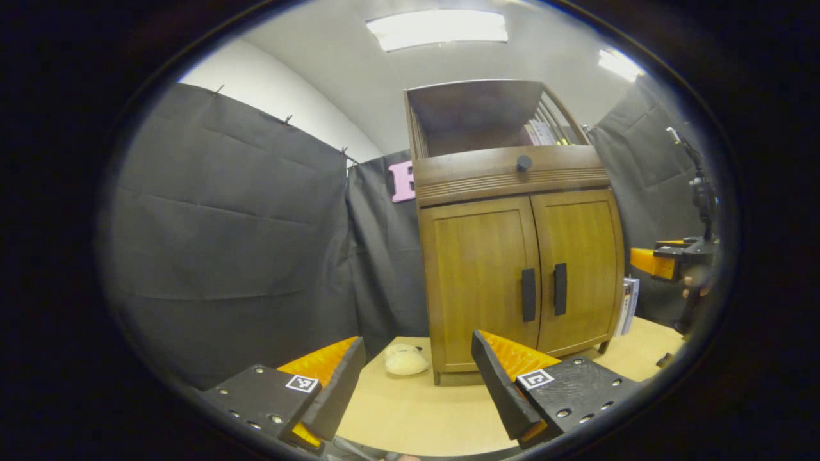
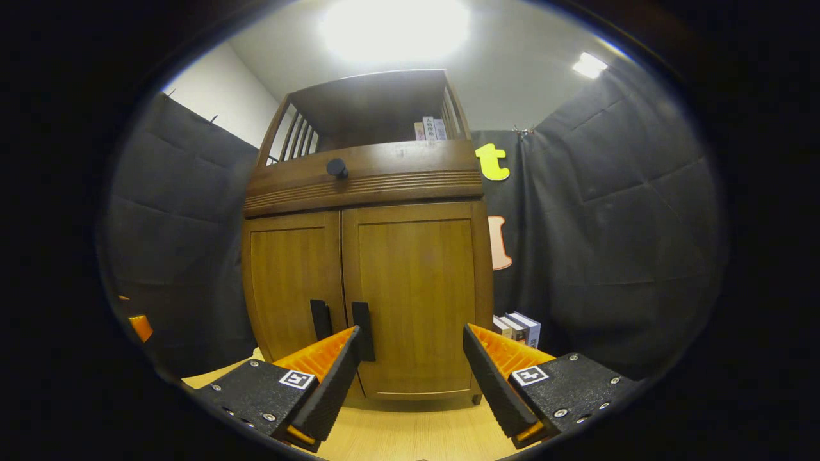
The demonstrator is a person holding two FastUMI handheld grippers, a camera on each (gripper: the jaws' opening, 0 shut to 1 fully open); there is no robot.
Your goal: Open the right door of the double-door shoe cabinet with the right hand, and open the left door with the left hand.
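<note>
A wooden shoe cabinet point(image 1: 519, 269) point(image 2: 365, 288) stands on the table with both doors closed. Its left door point(image 1: 480, 282) point(image 2: 291, 282) and right door point(image 1: 580, 269) point(image 2: 416, 294) each carry a dark vertical handle near the centre seam: the left handle point(image 1: 528, 294) point(image 2: 319, 319), the right handle point(image 1: 560, 289) point(image 2: 362, 330). My left gripper point(image 1: 416, 371) is open, low in front of the cabinet and apart from it. My right gripper point(image 2: 410, 362) is open too, close before the right door, its left finger point(image 2: 330, 365) overlapping the right handle's lower end. The right gripper point(image 1: 666, 259) also shows at the far right of the left gripper view.
A round knob point(image 1: 524, 162) sits on the drawer above the doors, with books on the open shelf point(image 2: 430, 128) on top. More books point(image 2: 517, 328) stand beside the cabinet's right side. A pale soft lump point(image 1: 405, 360) lies on the tabletop point(image 1: 410, 410) by the cabinet's left foot.
</note>
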